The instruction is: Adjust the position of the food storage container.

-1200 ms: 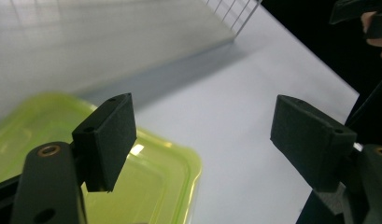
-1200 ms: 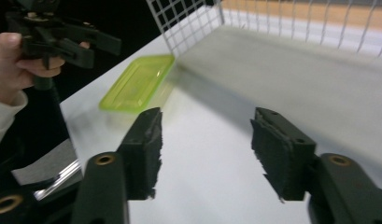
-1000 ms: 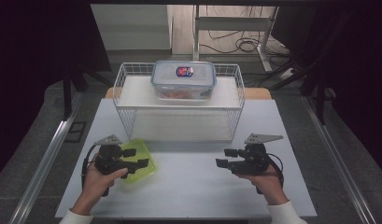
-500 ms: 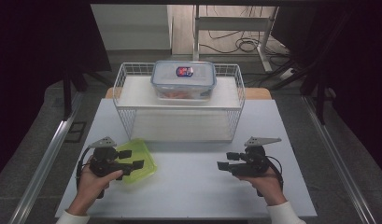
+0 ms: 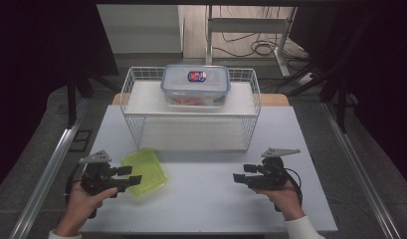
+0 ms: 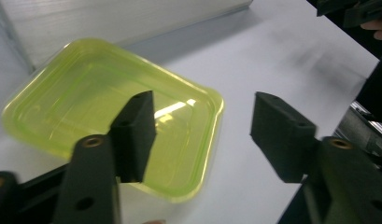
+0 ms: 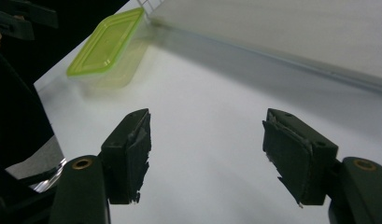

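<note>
The work looks barely begun. A green lid [image 5: 144, 171] lies flat on the white desk [image 5: 211, 199], near its left front, just in front of the wire rack [image 5: 191, 114]. The left claw [image 5: 125, 175] hovers at the lid's near-left edge with its jaws spread wide; in the left gripper view one jaw stands over the lid [image 6: 118, 116] and the other over bare desk, and nothing is pinched between them. Whether a jaw touches the lid I cannot tell. The right claw [image 5: 241, 177] is well apart from it, over the right part of the desk, jaws likewise spread and holding nothing; in the right gripper view the lid [image 7: 107, 42] lies far off beyond them. On the rack's upper shelf stands a clear box [image 5: 195, 85], closed with its own lid and with something orange inside, untouched. Judging by this, nothing has been gripped or moved to a place yet: what remains is to close on the green lid, lift it and carry it wherever it belongs, perhaps toward the rack.
</note>
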`<action>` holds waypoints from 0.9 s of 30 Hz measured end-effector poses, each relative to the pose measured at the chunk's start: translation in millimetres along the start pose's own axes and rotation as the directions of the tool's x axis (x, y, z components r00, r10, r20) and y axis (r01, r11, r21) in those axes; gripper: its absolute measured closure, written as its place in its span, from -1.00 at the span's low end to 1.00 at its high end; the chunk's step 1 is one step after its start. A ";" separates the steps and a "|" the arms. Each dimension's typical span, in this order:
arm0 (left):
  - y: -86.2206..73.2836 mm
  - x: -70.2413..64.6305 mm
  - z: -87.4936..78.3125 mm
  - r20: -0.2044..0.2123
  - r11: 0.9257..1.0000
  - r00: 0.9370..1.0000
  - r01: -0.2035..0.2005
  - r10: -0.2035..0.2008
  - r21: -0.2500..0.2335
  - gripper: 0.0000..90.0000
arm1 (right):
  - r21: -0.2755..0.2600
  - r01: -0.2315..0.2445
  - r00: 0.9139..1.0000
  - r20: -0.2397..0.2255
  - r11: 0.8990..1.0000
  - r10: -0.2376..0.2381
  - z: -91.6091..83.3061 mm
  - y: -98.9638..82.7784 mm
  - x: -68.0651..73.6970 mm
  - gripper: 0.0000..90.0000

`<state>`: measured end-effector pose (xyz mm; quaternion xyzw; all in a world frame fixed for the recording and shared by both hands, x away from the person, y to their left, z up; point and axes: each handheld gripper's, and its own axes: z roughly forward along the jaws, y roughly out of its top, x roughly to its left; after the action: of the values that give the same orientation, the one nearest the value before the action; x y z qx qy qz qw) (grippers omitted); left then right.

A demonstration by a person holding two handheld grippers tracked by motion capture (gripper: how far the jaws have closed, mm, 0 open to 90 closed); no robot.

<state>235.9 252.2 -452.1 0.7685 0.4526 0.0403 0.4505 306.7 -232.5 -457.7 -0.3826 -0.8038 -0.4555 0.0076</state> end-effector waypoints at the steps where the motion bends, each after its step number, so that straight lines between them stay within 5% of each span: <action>1: -2.3 1.5 -3.7 -0.008 1.000 1.000 0.007 -0.007 -0.001 -0.04 | 0.007 -0.005 1.000 -0.004 1.000 0.005 0.4 -0.7 -0.3 -0.28; 9: -26.6 8.4 -21.3 -0.087 0.998 0.996 0.015 -0.009 0.068 0.27 | 0.023 -0.036 0.999 -0.002 0.999 0.037 2.6 -3.7 -4.0 -0.30; 14: -40.9 11.6 -29.2 -0.103 0.994 0.995 0.009 0.003 0.111 0.73 | -0.002 -0.042 0.999 0.015 0.999 0.042 1.0 -3.0 -6.0 -0.30; 16: -48.8 13.7 -27.0 -0.088 0.990 0.996 0.018 -0.005 0.142 0.93 | -0.004 -0.045 0.999 0.017 0.999 0.046 1.0 -3.2 -6.1 -0.30; 19: -63.3 11.7 -11.4 -0.078 0.973 0.997 -0.002 0.020 0.231 1.00 | 0.000 -0.050 0.999 0.012 0.999 0.050 1.7 -3.9 -5.6 -0.30; 27: -64.3 9.0 6.9 -0.078 0.963 0.996 -0.012 0.034 0.269 1.00 | 0.008 -0.055 0.998 0.012 0.998 0.055 3.0 -4.1 -6.2 -0.30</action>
<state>202.1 266.1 -506.1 0.8254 0.4628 0.0153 0.3230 309.5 -235.3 -464.7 -0.4073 -0.7948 -0.4495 0.0170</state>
